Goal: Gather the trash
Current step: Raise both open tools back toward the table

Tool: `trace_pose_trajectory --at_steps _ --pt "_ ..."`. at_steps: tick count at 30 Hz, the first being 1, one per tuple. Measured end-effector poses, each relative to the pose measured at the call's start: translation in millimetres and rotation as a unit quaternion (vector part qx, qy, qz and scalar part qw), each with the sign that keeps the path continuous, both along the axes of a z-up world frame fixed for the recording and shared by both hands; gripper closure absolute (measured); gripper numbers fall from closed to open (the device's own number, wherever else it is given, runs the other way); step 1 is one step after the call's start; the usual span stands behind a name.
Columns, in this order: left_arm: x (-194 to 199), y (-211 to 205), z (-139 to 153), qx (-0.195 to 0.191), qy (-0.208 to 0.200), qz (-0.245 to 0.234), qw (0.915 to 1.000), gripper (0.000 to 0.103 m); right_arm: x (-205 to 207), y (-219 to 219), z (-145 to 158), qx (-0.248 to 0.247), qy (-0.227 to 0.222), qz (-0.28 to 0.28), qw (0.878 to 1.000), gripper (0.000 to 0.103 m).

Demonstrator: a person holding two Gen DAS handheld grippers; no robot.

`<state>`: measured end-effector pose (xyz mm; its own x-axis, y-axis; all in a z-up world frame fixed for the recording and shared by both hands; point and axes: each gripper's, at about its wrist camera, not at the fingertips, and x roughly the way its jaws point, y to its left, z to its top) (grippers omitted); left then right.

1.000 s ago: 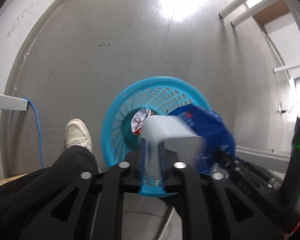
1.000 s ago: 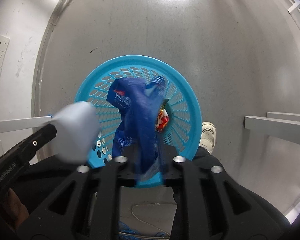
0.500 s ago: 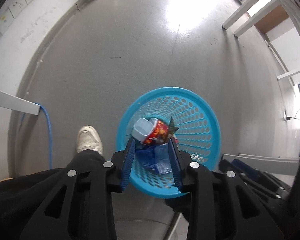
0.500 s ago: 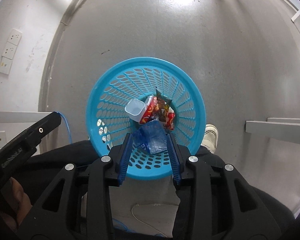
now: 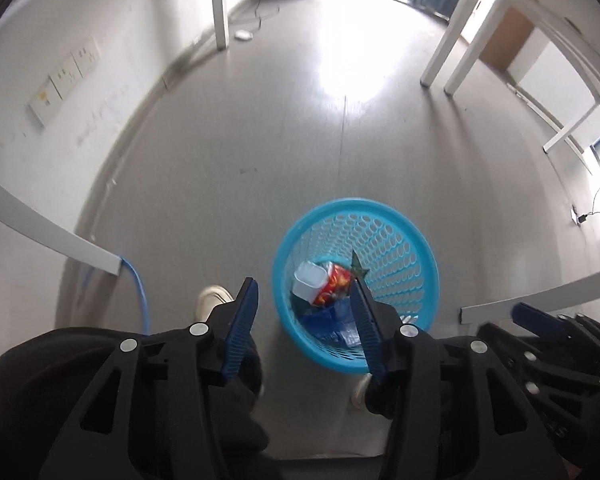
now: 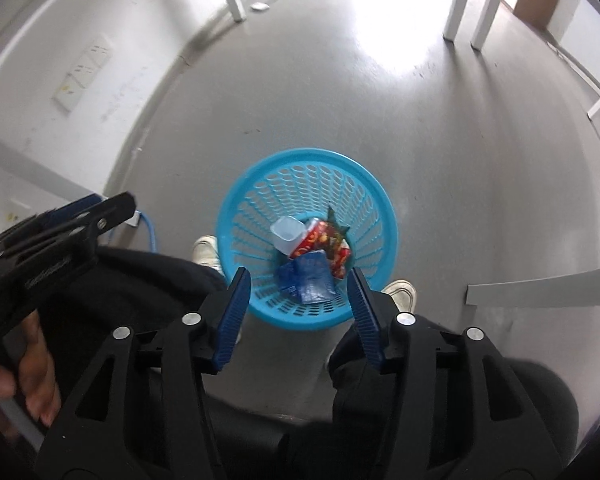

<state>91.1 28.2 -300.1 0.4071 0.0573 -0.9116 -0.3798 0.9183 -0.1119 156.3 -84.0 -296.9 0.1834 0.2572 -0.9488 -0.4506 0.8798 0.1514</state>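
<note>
Fingers on both the left gripper [image 5: 304, 300] and right gripper [image 6: 298, 286] have just been opening, nothing between them. Below, the blue basket [image 6: 260, 184] stands upright on the floor [image 6: 440, 152], holding one white cup [image 6: 286, 234] mouth-up, one red wrapper [image 6: 324, 240], one blue bag [image 6: 308, 278]. Two shoes flank it.

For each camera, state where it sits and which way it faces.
Left wrist: sits on the left hand-held gripper, facing steeply down at the floor and blue basket; open jaws, dark trouser legs and a white shoe show.
Right wrist: sits on the right hand-held gripper, facing down over the same basket; open jaws, both shoes and the hand holding the other gripper show.
Shared: basket, white cup, wrappers.
</note>
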Motion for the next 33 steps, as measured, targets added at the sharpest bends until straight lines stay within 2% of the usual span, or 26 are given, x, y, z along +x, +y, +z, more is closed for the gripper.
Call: trace_pose_trajectory --at_steps 6,11,15,17,19,24,28,33 --pt "-36 -18 30 0.020 -0.026 -0.015 0.9994 0.046 -36 -20 38 0.030 -0.020 0.005 0.999 0.049" --pt "-69 -24 55 0.005 -0.052 -0.024 0.9984 0.040 -61 -32 68 0.047 -0.045 0.014 0.998 0.042" --pt "-98 -22 79 0.005 -0.090 -0.017 0.9958 0.034 -79 -41 96 0.082 -0.071 0.021 0.994 0.036" --pt "-109 -24 92 0.009 -0.111 -0.032 0.9933 0.031 -89 -48 108 0.107 -0.074 0.022 0.991 0.035" --pt "-119 -28 106 0.029 -0.126 -0.047 0.9905 0.027 -100 -56 121 0.132 -0.079 0.024 0.988 0.029" --pt "-142 -34 135 0.041 -0.163 -0.065 0.9835 0.019 -122 -70 150 0.144 -0.120 0.020 0.982 0.025" --pt "-158 -25 163 0.053 -0.207 -0.059 0.9751 0.006 -131 -76 177 0.161 -0.148 0.022 0.976 0.019" --pt "-170 -8 192 0.071 -0.248 -0.041 0.9653 0.006 -134 -77 217 0.178 -0.196 0.025 0.964 0.012"
